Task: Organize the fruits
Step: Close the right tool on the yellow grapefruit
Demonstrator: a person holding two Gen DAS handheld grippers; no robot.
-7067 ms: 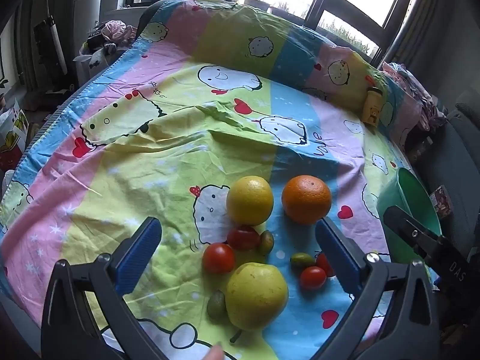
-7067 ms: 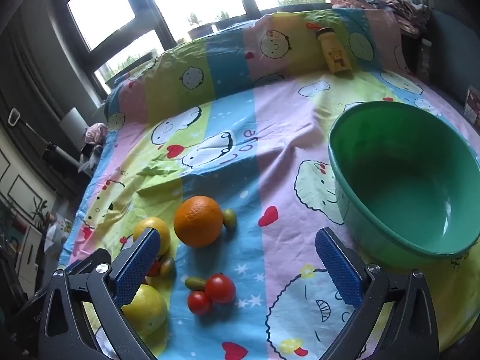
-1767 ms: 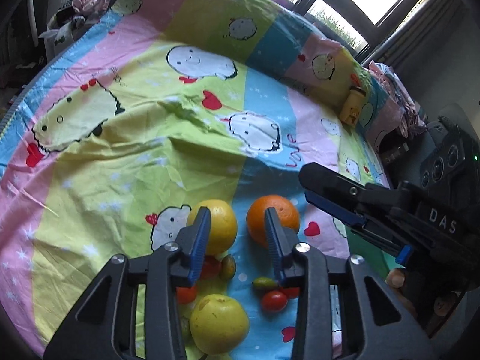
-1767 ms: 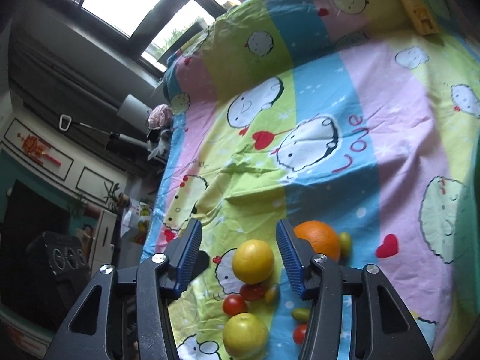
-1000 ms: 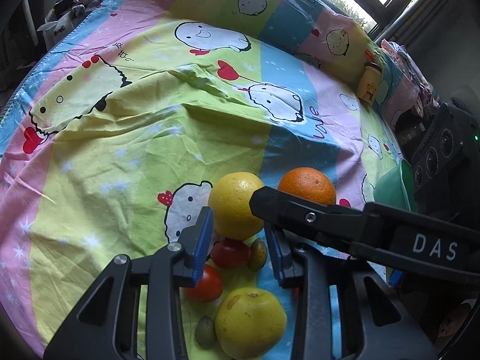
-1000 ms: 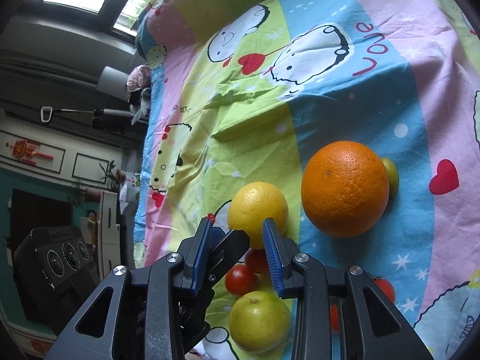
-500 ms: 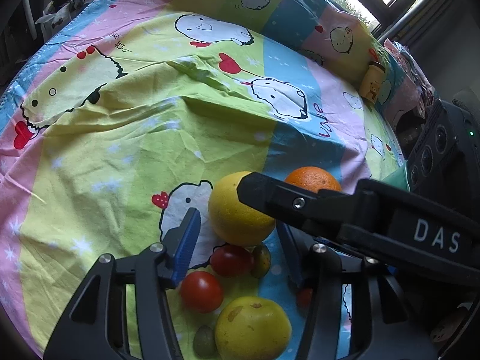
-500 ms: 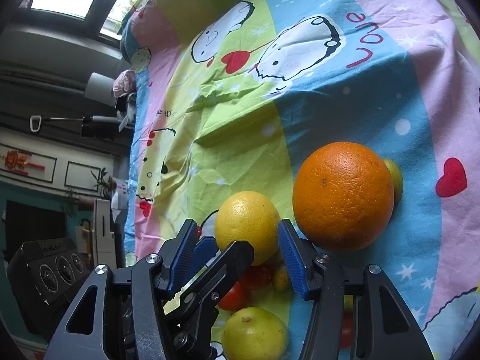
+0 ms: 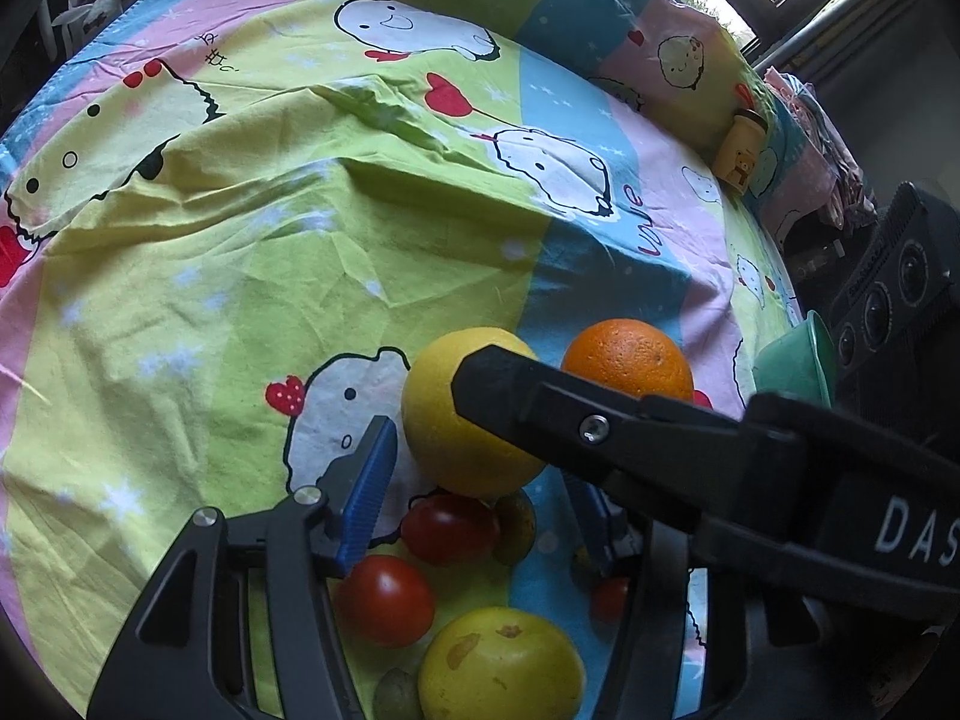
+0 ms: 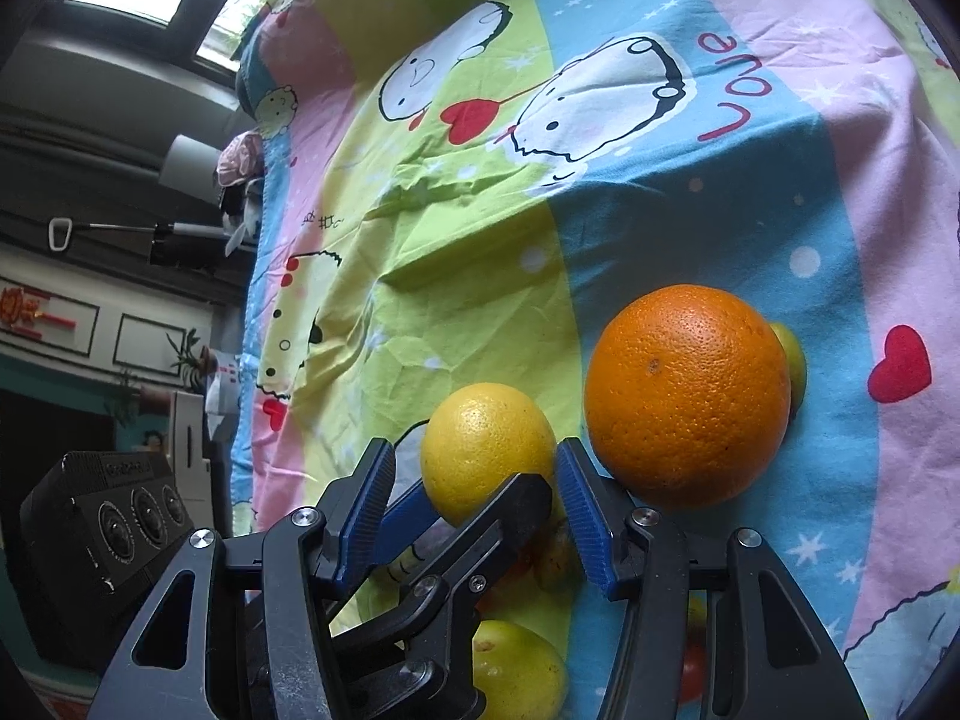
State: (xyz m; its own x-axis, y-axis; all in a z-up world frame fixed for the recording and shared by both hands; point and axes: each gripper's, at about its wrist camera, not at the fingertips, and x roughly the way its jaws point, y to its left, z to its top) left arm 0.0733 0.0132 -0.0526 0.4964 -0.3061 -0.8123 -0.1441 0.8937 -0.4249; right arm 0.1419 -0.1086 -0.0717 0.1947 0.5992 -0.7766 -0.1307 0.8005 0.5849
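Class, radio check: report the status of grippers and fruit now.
Both hand-held grippers open, empty, crossing at yellow citrus. Orange beside it, untouched. Tomatoes crowd underneath.

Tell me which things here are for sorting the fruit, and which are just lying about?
For the job: yellow citrus, orange, red tomatoes, yellow-green fruit, green bowl.

Lying about: little yellow bottle, cartoon bedsheet, pile of clothes.
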